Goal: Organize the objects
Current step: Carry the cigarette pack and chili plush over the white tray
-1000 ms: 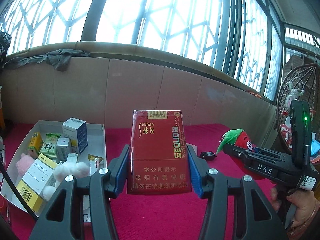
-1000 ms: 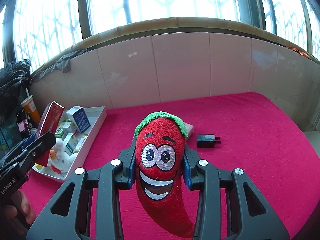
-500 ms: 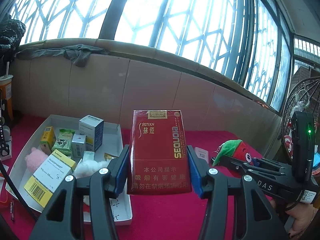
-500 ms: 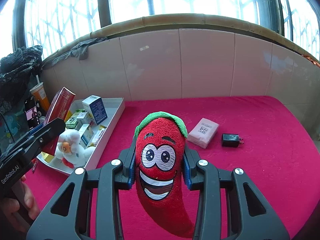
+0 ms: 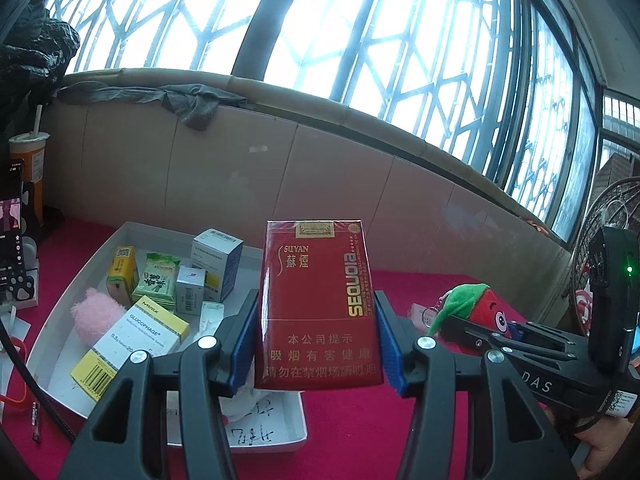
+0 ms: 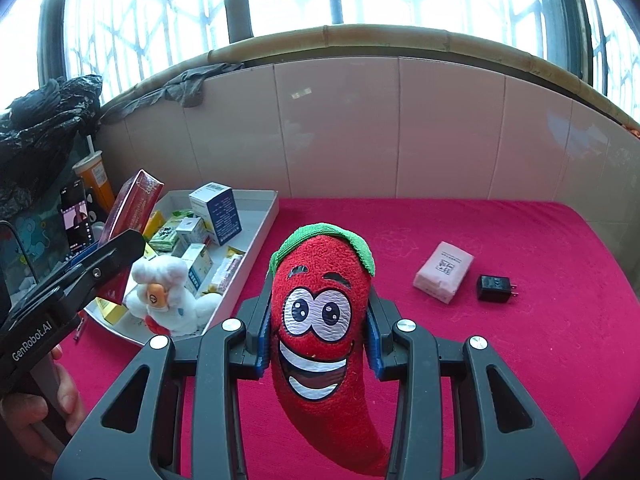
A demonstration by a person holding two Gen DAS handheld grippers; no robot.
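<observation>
Clamping the cigarette pack (image 5: 320, 308) in my left fingers (image 5: 245, 340) above the tray (image 5: 76, 284), my right fingers (image 6: 374, 332) squeeze the chili plush (image 6: 322, 320) beside it.

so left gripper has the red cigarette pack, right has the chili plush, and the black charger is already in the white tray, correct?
Not the charger. The right wrist view shows the black charger lying on the red cloth beside the pink packet, outside the white tray. The left gripper does hold the red cigarette pack, and the right gripper the chili plush.
</observation>
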